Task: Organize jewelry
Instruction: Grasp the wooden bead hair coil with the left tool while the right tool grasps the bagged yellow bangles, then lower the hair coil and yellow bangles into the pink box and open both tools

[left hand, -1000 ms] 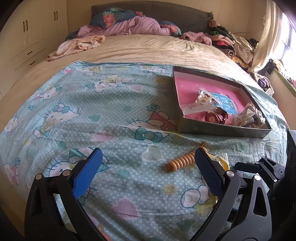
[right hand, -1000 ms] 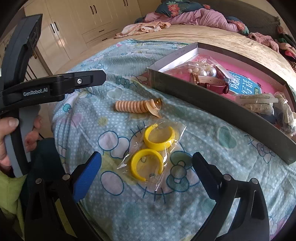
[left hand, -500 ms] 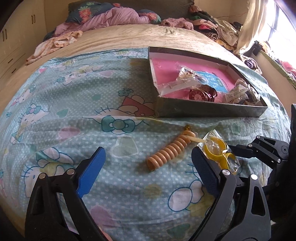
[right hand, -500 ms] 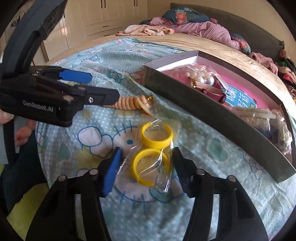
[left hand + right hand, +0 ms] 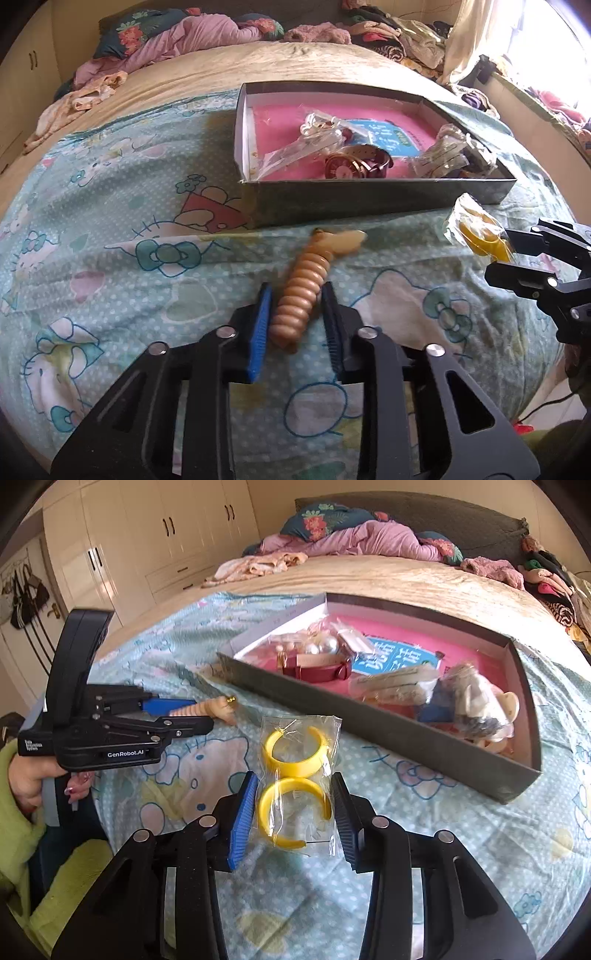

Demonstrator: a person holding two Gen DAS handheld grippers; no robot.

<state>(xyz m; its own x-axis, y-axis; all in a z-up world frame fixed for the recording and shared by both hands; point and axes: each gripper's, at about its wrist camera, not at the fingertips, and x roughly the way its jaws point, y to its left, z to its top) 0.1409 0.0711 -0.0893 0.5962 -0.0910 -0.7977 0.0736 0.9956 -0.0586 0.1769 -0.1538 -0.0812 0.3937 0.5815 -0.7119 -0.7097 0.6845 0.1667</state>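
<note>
Jewelry is lying partly on the bed, partly in a box. A beaded bracelet point(image 5: 301, 295) is sitting between the fingers of the left gripper point(image 5: 297, 321), which are closing in on both sides of it; the blue pads point(image 5: 258, 332) look just beside the beads, but I cannot tell whether they are touching yet. The bracelet's far end is pointing away from the gripper toward the box point(image 5: 332, 206), which is lying just ahead on the Hello Kitty sheet point(image 5: 110, 221).

A bag point(image 5: 299, 775) of clear plastic holding two yellow hoop earrings point(image 5: 293, 814) is lying between the fingers of the right gripper point(image 5: 295, 812). The fingers are flanking the nearer hoop and pressing at the bag's edges; whether they are gripping it firmly I cannot tell. The farther hoop is sticking out ahead of the fingertips.

Ahead and to the right of the right gripper, the box is holding a red-strapped watch point(image 5: 317, 668), pearl pieces point(image 5: 325, 646), a blue card point(image 5: 399, 657) and several small bagged items point(image 5: 469, 701) on its pink floor. In the right wrist view the left gripper point(image 5: 192, 720) is showing off to the left, with the person's hand point(image 5: 33, 786) wrapping its handle.

Behind the box, crumpled clothes point(image 5: 184, 40) are piling at the bed's far end.
</note>
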